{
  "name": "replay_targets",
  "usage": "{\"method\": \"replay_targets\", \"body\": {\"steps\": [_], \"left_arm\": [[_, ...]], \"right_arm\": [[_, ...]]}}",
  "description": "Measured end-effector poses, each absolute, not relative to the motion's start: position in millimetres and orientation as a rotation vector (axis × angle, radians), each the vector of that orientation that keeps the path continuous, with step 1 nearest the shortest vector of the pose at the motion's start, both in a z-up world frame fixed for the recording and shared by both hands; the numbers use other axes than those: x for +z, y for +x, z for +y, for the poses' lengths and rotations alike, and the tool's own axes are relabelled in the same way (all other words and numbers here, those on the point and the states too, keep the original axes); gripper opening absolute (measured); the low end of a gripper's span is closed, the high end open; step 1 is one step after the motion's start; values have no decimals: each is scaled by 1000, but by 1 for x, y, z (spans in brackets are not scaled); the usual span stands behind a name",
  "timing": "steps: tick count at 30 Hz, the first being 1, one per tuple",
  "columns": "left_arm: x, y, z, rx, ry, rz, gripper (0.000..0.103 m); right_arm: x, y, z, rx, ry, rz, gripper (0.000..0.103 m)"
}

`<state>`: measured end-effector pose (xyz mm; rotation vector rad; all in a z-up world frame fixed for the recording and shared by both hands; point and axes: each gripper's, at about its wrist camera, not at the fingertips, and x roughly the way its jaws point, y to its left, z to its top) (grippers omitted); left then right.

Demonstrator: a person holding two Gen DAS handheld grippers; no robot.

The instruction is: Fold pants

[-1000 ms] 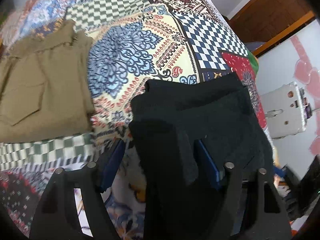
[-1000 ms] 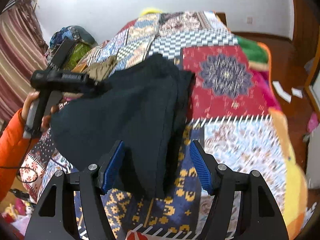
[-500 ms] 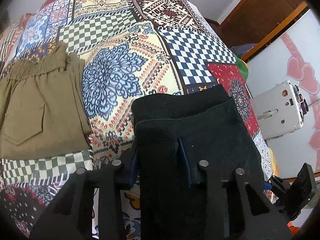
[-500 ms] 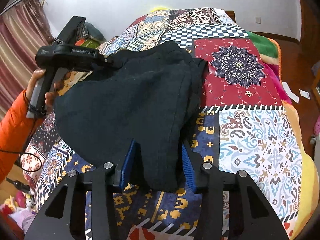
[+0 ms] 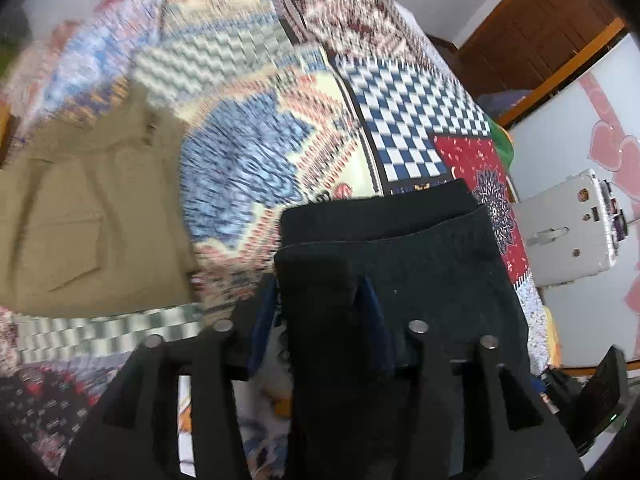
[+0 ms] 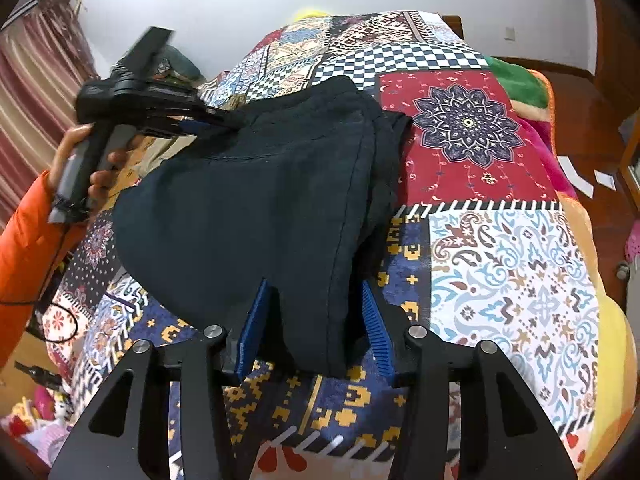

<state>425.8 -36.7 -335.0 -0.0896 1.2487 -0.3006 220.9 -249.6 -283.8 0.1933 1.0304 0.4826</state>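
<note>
The soft, limp black fabric pants (image 6: 256, 216) are clamped at opposite corners by the left tool (image 5: 320, 312) and right tool (image 6: 312, 320) (sagging between); corner holds are best kept.

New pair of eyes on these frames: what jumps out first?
The black pants, stretched in mid-air between the two hand-held grippers: the right hand-held gripper clamps the near edge and the left hand-held gripper pinches the far corner at upper left. Under them, the loud patchwork bedspread fills nearly everything. In the left wrist view, folded olive pants lie on it at left, motion-blurred.
</note>
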Motion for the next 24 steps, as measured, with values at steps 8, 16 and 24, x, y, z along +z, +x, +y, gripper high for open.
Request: {"method": "replay_targets", "body": {"steps": [8, 16, 24], "left_arm": [[-272, 343, -46, -316, 24, 1066, 57], [-290, 284, -69, -376, -21, 1044, 33], [-344, 271, -50, -345, -108, 1103, 24]], "right_arm": [[-234, 225, -256, 457, 164, 921, 44], [-246, 238, -219, 514, 113, 925, 43], [-285, 236, -218, 517, 76, 1033, 41]]}}
